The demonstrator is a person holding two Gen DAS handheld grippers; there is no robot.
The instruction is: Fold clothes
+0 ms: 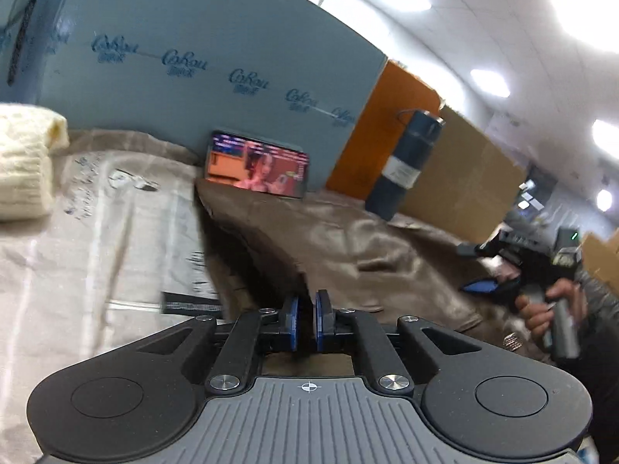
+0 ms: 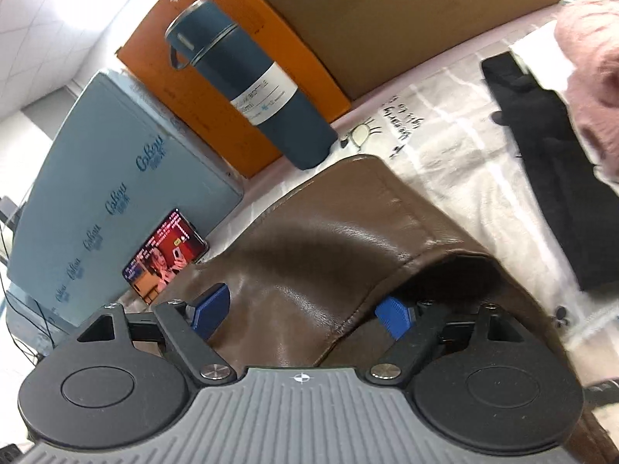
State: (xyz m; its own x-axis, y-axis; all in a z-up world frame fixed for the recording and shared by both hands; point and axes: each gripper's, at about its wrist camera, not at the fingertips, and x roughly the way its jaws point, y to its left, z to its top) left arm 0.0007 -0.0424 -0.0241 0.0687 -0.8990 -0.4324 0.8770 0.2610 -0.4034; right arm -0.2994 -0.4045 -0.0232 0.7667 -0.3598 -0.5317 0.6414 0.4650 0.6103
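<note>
A brown leather garment (image 1: 348, 239) lies spread over a white printed sheet (image 1: 96, 232). My left gripper (image 1: 305, 321) has its blue pads (image 1: 294, 321) nearly together, and the garment's near edge runs up between them. In the right wrist view the same brown garment (image 2: 309, 255) shows a raised, folded hem. My right gripper (image 2: 301, 313) stands open over that hem, one blue pad (image 2: 211, 309) on each side and neither pressing it. The left wrist view also shows the right gripper (image 1: 487, 286) at the far right, with a hand (image 1: 549, 309) holding it.
A lit phone (image 1: 257, 166) leans on a blue-grey box (image 1: 193, 58). A dark blue bottle (image 2: 251, 92) stands before orange (image 2: 240, 38) and brown cardboard boxes (image 2: 425, 11). Folded cream knitwear (image 1: 23, 166) lies left; a black garment (image 2: 553, 178) and pink fluffy knitwear (image 2: 588, 77) lie right.
</note>
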